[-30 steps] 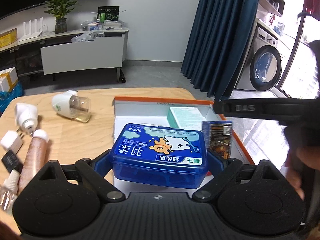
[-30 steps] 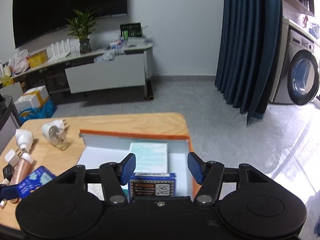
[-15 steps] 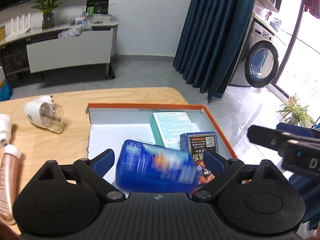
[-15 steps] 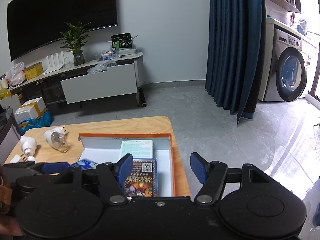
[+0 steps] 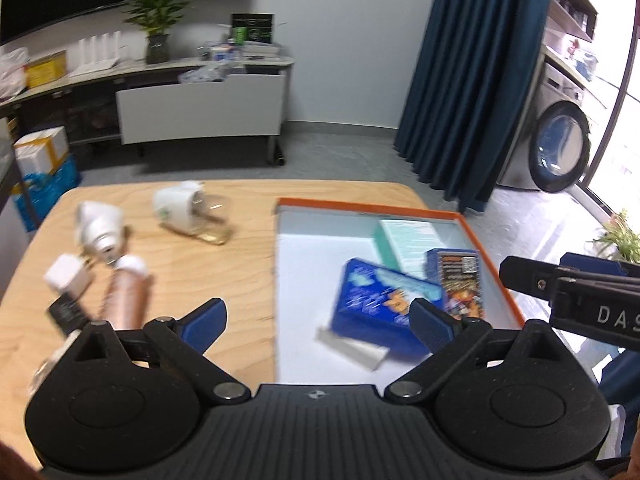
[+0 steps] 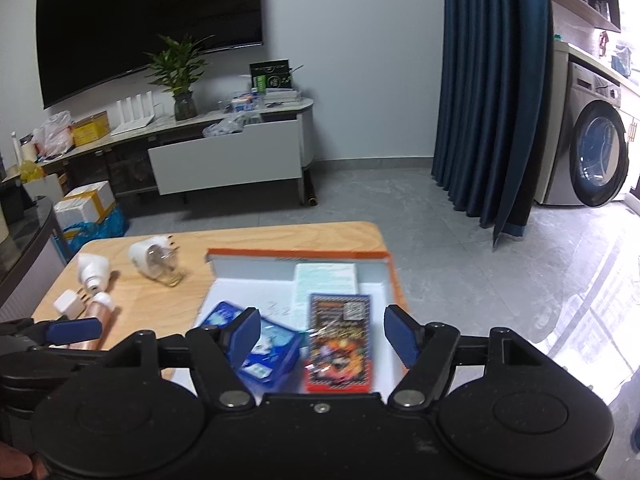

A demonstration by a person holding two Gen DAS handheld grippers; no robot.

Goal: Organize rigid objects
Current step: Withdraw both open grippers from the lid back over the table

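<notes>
On the wooden table (image 5: 248, 280), a rose-gold tube (image 5: 126, 300) and two white plug-in devices (image 5: 98, 226) are lying left of the orange-rimmed tray (image 5: 490, 256). The left gripper (image 5: 316, 320) is hanging wide apart and empty, jaws just opening. The blue floss box (image 5: 380, 300) is lying tilted inside the tray, touching the card box (image 6: 340, 336). The right gripper (image 6: 322, 334), jaws just widening, is hovering empty above both.

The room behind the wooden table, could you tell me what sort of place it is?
Probably a home living area: a large black wall-mounted television, a front-loading washing machine and dark blue floor-length curtains.
</notes>
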